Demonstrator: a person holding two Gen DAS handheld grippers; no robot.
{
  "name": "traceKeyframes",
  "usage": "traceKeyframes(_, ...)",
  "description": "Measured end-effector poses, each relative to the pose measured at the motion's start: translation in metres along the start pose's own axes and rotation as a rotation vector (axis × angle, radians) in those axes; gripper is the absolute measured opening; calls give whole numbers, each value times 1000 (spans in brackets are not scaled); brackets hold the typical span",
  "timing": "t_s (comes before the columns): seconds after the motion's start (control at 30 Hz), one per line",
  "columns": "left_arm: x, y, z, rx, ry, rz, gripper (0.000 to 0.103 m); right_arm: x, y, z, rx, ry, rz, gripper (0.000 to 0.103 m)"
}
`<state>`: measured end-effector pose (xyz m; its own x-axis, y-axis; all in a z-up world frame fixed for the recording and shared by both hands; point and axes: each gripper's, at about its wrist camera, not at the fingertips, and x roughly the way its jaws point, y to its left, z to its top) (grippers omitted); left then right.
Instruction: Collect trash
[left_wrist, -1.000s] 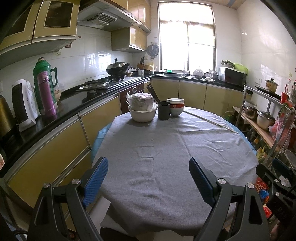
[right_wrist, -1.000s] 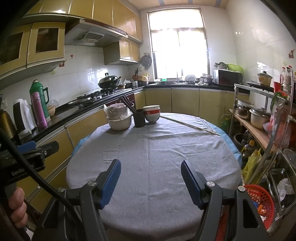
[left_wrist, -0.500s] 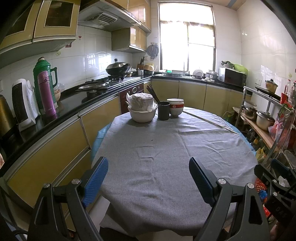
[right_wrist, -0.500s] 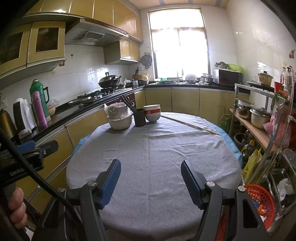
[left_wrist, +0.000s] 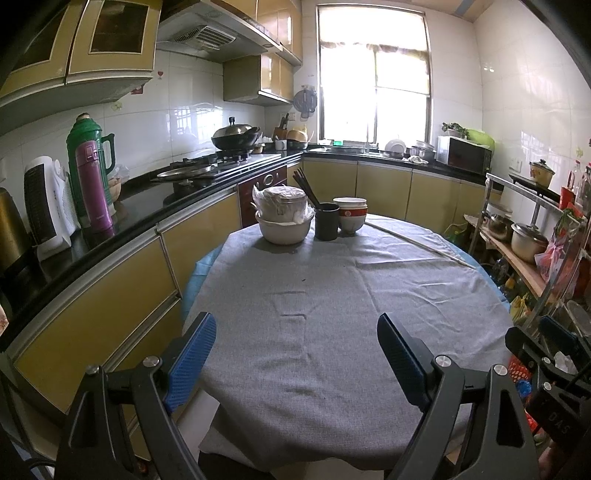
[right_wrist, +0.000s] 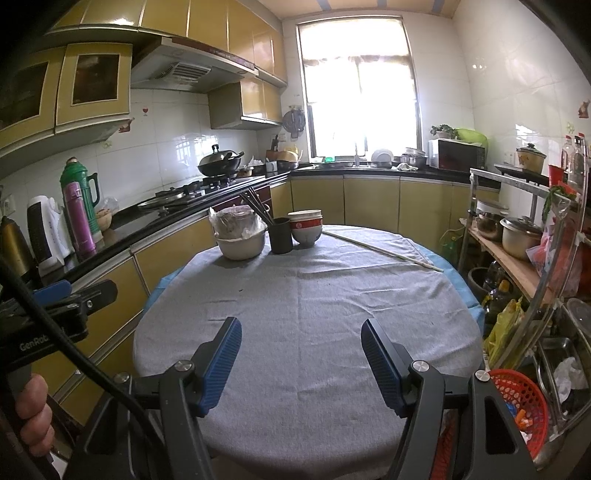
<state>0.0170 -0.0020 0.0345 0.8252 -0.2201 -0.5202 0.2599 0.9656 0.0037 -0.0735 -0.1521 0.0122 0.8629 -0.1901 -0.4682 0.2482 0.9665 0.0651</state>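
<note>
A round table (left_wrist: 332, 314) under a grey cloth fills both wrist views. My left gripper (left_wrist: 295, 354) hangs open over its near edge, nothing between the blue pads. My right gripper (right_wrist: 301, 360) is open too, over the near part of the table (right_wrist: 306, 314), and empty. At the table's far side stand a white bowl with a plastic-wrapped pot (left_wrist: 283, 218) (right_wrist: 240, 234), a black cup of chopsticks (left_wrist: 326, 220) (right_wrist: 280, 234) and stacked red-and-white bowls (left_wrist: 350, 215) (right_wrist: 306, 227). A tiny dark speck (left_wrist: 303, 280) lies on the cloth. I see no clear piece of trash on it.
A black counter (left_wrist: 122, 218) with thermoses, heater and stove runs along the left. A metal rack (right_wrist: 517, 240) with pots stands on the right, a red basket (right_wrist: 517, 402) low beside it. A long thin stick (right_wrist: 380, 251) lies on the far right of the cloth. A hand (right_wrist: 31, 413) holds the left gripper's handle.
</note>
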Motion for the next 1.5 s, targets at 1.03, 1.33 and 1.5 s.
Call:
traceKeyframes(1.03,0,-1,-1,-2,2,-6,89,0,1,0,5,1,2,71)
traceKeyframes(1.33,0,-1,-2,-3,6,-4,89,5,-2,-5,6,11,4,71)
traceKeyframes(1.5,0,0,-2,-4,7,-3,89,4,-2,-5,6,10,4,71)
